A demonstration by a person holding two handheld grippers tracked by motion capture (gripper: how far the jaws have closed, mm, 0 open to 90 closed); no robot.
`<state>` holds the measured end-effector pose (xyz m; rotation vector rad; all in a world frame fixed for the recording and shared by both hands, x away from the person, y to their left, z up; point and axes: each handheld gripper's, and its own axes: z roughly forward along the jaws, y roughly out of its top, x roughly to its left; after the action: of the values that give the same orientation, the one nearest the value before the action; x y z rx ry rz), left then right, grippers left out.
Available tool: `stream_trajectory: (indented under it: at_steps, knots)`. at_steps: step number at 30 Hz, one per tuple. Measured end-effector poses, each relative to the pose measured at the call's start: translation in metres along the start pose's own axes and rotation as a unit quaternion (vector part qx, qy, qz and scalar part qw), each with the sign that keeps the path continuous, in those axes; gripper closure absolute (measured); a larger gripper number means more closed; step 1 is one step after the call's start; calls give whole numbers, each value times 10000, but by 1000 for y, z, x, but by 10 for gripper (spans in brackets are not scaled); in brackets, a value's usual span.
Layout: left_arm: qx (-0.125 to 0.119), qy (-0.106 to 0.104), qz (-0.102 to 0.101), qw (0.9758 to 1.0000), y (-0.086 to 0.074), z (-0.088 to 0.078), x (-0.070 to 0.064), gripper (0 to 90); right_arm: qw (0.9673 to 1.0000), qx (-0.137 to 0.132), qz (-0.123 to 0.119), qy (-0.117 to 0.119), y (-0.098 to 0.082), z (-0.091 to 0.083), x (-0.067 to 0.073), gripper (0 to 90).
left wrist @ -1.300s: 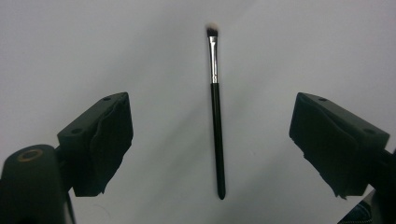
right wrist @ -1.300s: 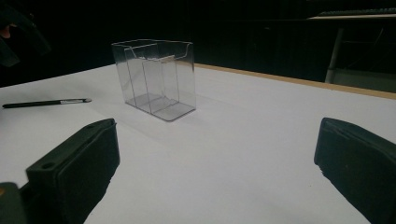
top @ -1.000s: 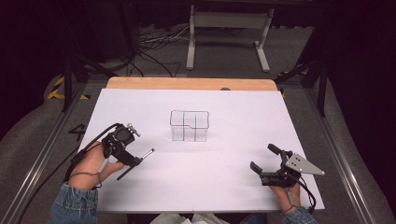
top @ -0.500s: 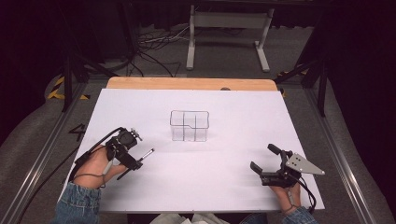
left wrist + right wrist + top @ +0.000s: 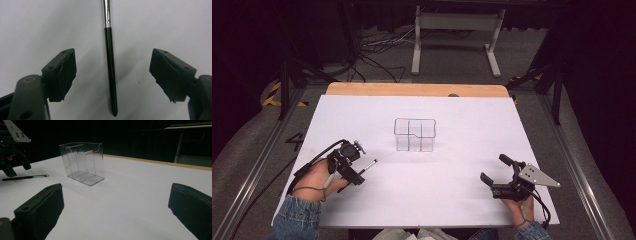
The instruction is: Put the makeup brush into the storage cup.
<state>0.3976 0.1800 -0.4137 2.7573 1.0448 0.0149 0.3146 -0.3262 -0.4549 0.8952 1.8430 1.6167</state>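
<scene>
The white desk (image 5: 452, 200) is carrying a clear divided organizer (image 5: 414, 134) mid-surface, standing upright and looking empty. The left hand-held gripper (image 5: 362, 172) is sitting low over a slim pen-like tool (image 5: 368, 165) near the desk's left side, well apart from the organizer. Its jaws are spread wide, straddling the shaft without touching it. Reads as the pre-grasp step: the pick is lining up, not yet closed. The next move is likely calling for closing squarely on the shaft, then lifting toward the organizer. The right hand-held gripper (image 5: 497, 174) is resting at the right, jaws also wide, holding nothing. The tool (image 5: 110, 67) is lying flat, with a thin black tapered handle and a chrome section farther out.
</scene>
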Motion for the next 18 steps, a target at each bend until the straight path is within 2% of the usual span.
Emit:
stream_trajectory:
  at_steps: [7, 11, 18]
  knots:
    - [7, 22, 23, 10000, 0, 3, -1, 250, 10000, 2, 20, 3, 0, 0, 0, 6]
    - [-5, 142, 83, 9999, 1, 3, -1, 300, 10000, 3, 24, 2, 0, 0, 0, 6]
    - [92, 41, 79, 9999, 1, 6, -1, 355, 10000, 2, 73, 10, 0, 0, -1, 6]
